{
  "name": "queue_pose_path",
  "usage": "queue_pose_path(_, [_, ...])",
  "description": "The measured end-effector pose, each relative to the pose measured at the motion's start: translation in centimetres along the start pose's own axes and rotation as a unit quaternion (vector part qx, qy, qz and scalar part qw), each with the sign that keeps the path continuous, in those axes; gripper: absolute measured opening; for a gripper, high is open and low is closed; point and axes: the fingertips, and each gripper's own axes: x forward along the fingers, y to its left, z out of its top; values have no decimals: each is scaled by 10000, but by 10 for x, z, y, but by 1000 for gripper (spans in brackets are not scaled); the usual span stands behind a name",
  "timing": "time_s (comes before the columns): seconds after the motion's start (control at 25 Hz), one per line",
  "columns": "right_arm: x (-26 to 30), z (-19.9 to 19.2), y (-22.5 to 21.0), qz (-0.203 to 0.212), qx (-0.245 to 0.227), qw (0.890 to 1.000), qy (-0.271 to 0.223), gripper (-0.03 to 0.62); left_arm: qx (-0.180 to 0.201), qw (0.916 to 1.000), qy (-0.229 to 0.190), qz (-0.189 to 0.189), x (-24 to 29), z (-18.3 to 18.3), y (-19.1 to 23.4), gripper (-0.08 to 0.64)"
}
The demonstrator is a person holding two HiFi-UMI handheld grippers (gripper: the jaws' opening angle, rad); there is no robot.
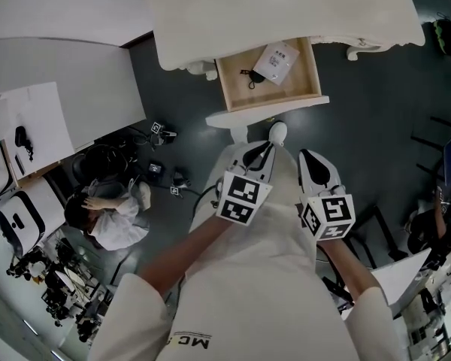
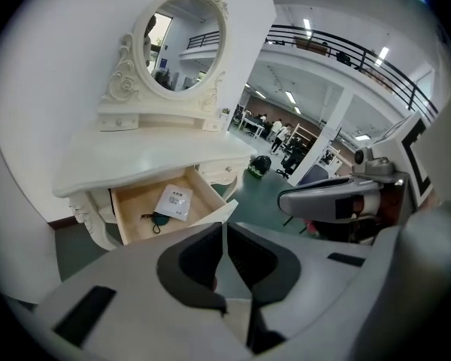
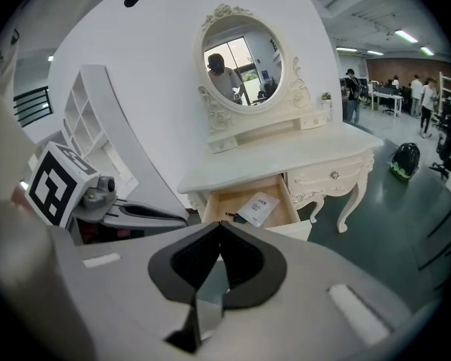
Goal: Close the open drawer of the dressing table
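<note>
The white dressing table stands ahead, its wooden drawer pulled out, with the white drawer front nearest me. Inside lie a white packet and a small dark item with a cord. My left gripper hangs just short of the drawer front, jaws shut and empty. My right gripper is beside it, slightly further back, also shut and empty. The left gripper view shows the closed jaws of the left gripper below the drawer. In the right gripper view the right gripper points at the drawer.
An oval mirror tops the table. A person crouches on the dark floor to the left, among cables and gear. A black bag lies right of the table legs. White shelving stands left of the table.
</note>
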Motion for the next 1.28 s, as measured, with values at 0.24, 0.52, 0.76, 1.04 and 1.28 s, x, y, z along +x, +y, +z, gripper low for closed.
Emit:
queue_pose_path(0.24, [19,-9,-4,164,-230,9995,157,2,-718,9974,39,37,26,-15,8,11])
queue_pose_path(0.52, [34,-19,-10,213,-114,9994,250,2,-1025,9938,-9,420,47,-32,25,11])
queue_pose_path(0.76, [42,-20,-10,245,-251,9990,286,1,-1057,9924,126,609,65,-48,28,62])
queue_pose_path(1.04, [54,-38,-25,194,-266,9982,506,2,-1443,9875,162,617,92,-64,35,117])
queue_pose_path(1.28, [52,-38,-27,160,-272,9981,524,2,-1552,9843,448,713,119,-83,43,153])
